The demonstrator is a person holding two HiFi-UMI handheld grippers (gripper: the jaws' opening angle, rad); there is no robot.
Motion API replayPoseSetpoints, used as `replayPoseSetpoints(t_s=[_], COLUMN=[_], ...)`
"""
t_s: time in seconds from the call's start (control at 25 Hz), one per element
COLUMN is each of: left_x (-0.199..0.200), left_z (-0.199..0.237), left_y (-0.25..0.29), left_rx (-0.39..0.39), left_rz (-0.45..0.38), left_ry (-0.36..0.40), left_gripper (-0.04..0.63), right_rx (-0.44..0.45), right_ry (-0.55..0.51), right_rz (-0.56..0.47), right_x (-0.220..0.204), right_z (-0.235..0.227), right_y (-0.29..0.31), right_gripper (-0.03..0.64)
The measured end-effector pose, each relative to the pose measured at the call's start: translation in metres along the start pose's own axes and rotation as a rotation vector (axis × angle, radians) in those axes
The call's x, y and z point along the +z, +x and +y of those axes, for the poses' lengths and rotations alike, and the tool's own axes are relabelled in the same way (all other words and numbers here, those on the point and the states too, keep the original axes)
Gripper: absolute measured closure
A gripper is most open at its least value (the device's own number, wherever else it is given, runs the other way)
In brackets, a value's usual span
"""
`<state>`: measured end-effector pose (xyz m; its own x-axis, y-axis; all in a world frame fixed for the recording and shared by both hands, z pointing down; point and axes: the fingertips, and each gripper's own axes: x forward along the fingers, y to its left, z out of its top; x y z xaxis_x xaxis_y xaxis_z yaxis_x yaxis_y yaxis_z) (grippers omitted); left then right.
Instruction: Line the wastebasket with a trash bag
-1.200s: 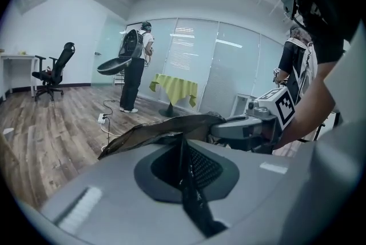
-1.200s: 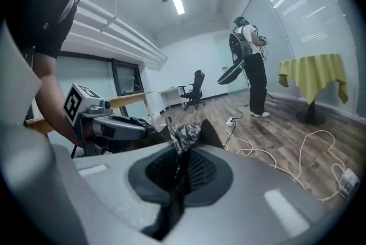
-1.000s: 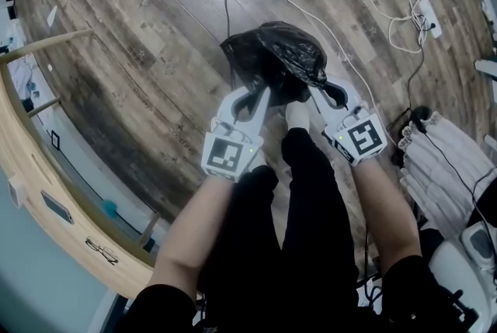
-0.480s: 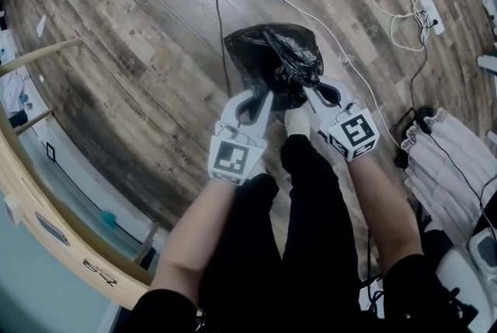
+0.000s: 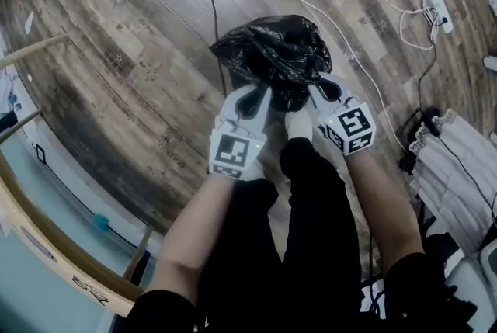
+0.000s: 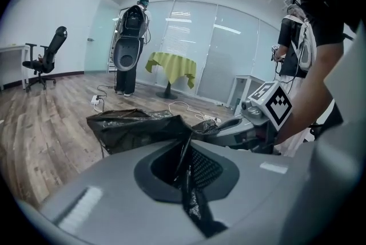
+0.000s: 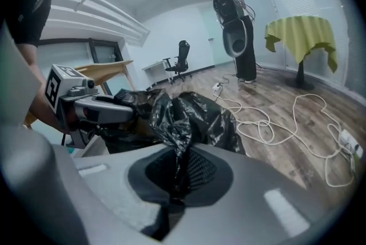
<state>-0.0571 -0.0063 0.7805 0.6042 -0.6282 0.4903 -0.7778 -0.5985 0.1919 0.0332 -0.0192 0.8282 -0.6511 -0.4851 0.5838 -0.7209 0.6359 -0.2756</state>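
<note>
Holding trash bag (image 5: 268,52) mouth, left gripper (image 5: 260,96) & right gripper (image 5: 314,91) both clamped on film; next, prob. spread & seat over wastebasket.

Office w/ swivel chair (image 6: 55,44), glass partition walls (image 6: 229,49).

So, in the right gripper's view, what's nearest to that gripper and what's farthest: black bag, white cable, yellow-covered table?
1. Black trash bag: pinched in the shut jaws of the right gripper, dead centre.
2. White cable: lying in loops farther out, to the right.
3. Yellow-covered table: far back, upper right.
</note>
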Motion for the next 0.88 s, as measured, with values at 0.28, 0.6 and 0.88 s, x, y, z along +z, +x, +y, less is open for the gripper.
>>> replayPoseSetpoints(t_s=[0.28,0.6,0.88], left_x=[-0.036,-0.048,-0.065], left_z=[0.007,0.008,0.012], left_y=[0.017,0.03,0.03], left_rx=[-0.017,-0.047,-0.064], left_rz=[0.025,0.011,0.062], left_ry=[-0.001,0.018,-0.023], left_gripper=[0.594,0.593,0.592], right_rx=[-0.108,-0.123,-0.062], right_ry=[-0.041,-0.211,-0.179], right_rz=[0.103,0.423,0.511], right_x=[-0.043,-0.089,-0.089], right_z=[-0.024,-0.027,-0.019], right_y=[0.026,0.07,0.075], right_gripper=[0.615,0.615,0.614])
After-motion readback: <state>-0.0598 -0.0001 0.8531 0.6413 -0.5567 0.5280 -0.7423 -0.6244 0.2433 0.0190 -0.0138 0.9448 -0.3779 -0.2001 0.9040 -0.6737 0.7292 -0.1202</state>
